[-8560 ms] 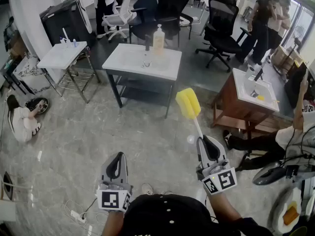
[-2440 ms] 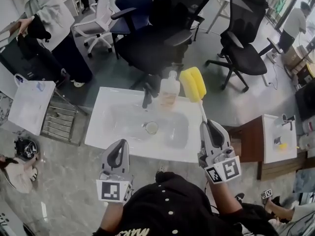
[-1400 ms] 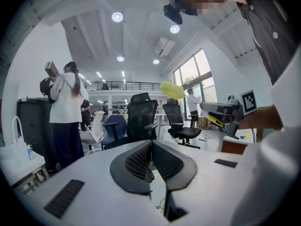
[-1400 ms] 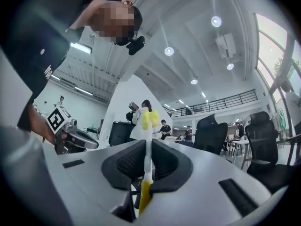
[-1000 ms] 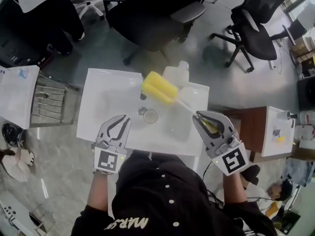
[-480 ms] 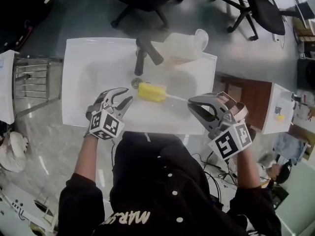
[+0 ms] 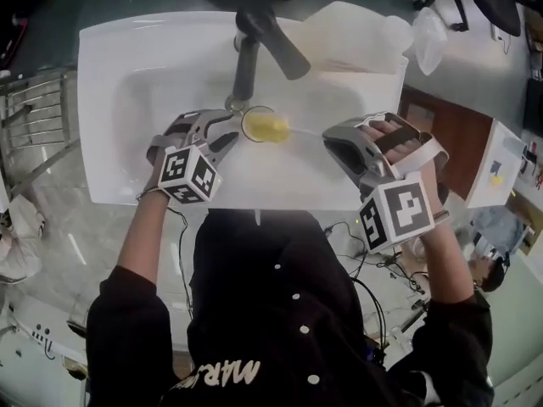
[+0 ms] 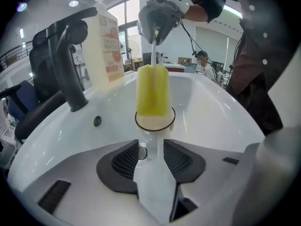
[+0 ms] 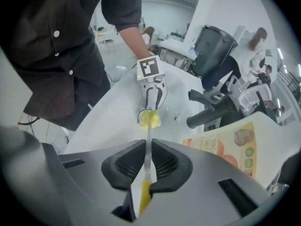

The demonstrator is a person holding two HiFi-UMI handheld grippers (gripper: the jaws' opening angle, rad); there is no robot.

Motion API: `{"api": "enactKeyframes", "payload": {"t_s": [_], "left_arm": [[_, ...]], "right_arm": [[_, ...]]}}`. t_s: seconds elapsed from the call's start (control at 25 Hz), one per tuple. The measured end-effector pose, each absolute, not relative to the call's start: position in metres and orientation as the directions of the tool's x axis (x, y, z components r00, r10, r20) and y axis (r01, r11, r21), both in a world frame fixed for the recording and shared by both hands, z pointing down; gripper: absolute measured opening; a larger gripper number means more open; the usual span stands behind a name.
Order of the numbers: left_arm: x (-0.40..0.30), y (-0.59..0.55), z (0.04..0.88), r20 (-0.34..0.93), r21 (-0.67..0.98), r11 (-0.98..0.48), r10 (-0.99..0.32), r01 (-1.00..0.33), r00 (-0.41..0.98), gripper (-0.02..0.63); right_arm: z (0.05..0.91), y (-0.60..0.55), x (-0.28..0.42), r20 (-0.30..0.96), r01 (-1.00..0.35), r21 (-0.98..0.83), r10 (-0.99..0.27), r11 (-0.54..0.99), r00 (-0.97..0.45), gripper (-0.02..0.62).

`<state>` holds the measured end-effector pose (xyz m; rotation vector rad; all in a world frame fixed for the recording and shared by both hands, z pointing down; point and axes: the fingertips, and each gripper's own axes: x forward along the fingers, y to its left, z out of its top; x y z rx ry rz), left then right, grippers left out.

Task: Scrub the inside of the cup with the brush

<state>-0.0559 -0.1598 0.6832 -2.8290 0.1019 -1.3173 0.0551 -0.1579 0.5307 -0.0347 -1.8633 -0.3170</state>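
We note 1 cup point(image 8: 153, 123) in the sink point(image 7: 102, 100), with 1 brush point(image 8: 152, 91) inside it. The left gripper point(image 8: 150, 145), jaws just opened wide, straddles the cup without gripping it; the right gripper point(image 9: 148, 147) clamps the brush handle.

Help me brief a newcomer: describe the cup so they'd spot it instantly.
Find the white sink with the black faucet. In the basin beside the faucet's base stands the cup: small, clear and dark-rimmed, with a yellow brush at its mouth.

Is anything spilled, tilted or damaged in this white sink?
Nothing stands out. The clear round cup stands upright in the white sink basin, the yellow sponge brush pokes into its mouth, and the pale labelled bottle stands upright beside the black tap. No spill shows.
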Motion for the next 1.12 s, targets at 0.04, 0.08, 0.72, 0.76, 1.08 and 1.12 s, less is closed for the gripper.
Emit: {"api": "enactKeyframes", "payload": {"t_s": [0.04, 0.08, 0.72, 0.76, 1.08, 1.12], "left_arm": [[-0.054, -0.161, 0.690, 0.768, -0.044, -0.998, -0.058, -0.037, 0.638, 0.181], [-0.052, -0.161, 0.695, 0.768, -0.043, -0.999, -0.051, -0.028, 0.639, 0.181], [-0.042, -0.167, 0.700, 0.747, -0.054, -0.998, -0.063, -0.034, 0.662, 0.086], [-0.042, -0.167, 0.699, 0.748, -0.056, -0.998, -0.066, -0.035, 0.661, 0.086], [-0.042, -0.168, 0.699, 0.759, -0.078, -0.995, -0.105, -0.070, 0.643, 0.086], [-0.042, -0.167, 0.699, 0.761, -0.085, -0.994, -0.111, -0.070, 0.640, 0.086]], "right_arm": [[0.536, -0.160, 0.054, 0.947, 0.227, 0.205, -0.134, 0.952, -0.292, 0.051], [0.541, -0.162, 0.051, 0.952, 0.272, 0.211, -0.135, 0.939, -0.273, 0.051], [0.589, -0.173, 0.005, 0.988, 0.767, 0.128, -0.147, 0.629, -0.044, 0.051], [0.593, -0.173, 0.003, 0.988, 0.776, 0.120, -0.148, 0.619, -0.035, 0.051], [0.612, -0.174, 0.011, 0.998, 0.430, 0.055, -0.044, 0.901, -0.035, 0.051], [0.614, -0.174, 0.018, 0.999, 0.322, 0.012, 0.002, 0.947, -0.042, 0.051]]}}
